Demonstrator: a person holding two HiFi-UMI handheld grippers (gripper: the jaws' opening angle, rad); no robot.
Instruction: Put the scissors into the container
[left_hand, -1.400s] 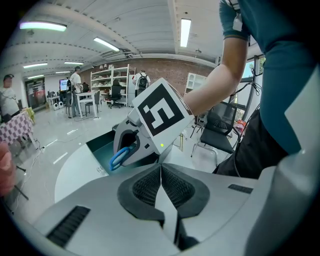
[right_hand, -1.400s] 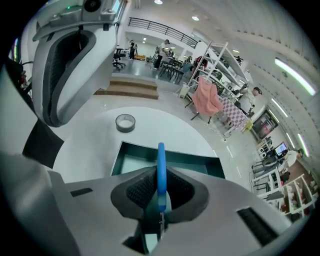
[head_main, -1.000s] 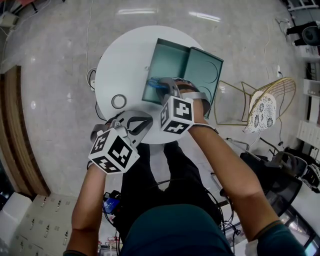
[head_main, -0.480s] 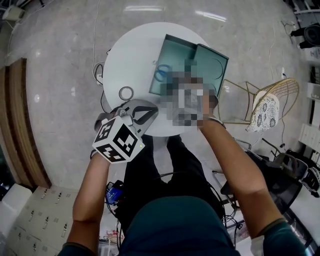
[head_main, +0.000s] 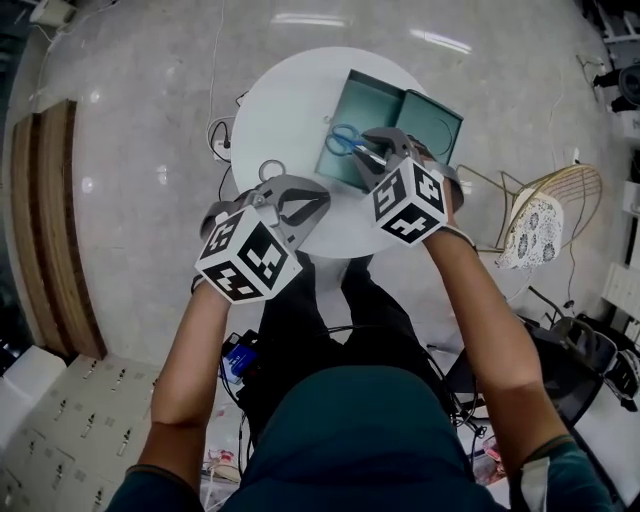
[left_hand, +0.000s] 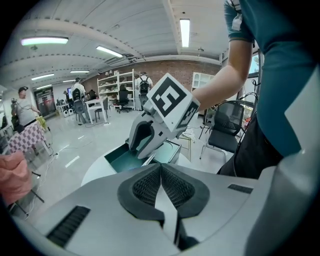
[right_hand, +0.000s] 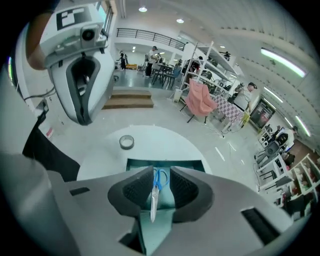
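Blue-handled scissors (head_main: 346, 139) lie inside the open teal container (head_main: 372, 104) on the round white table (head_main: 290, 100). My right gripper (head_main: 369, 151) hovers just above them at the container's near side. In the right gripper view the scissors (right_hand: 156, 187) show in the gap between the pads (right_hand: 136, 190), and nothing presses on them. These jaws stand wide and are closing a little. My left gripper (head_main: 297, 196) hangs over the table's near edge, its pads (left_hand: 147, 186) together with nothing between them.
A roll of tape (head_main: 271, 171) lies on the table left of the container; it also appears in the right gripper view (right_hand: 126, 142). The container's lid (head_main: 432, 124) lies open to the right. A wire chair (head_main: 540, 215) stands at the right of the table.
The right gripper has let go of the scissors, which now lie in the container, and has drawn back toward me. The left gripper stayed shut near the table's edge.
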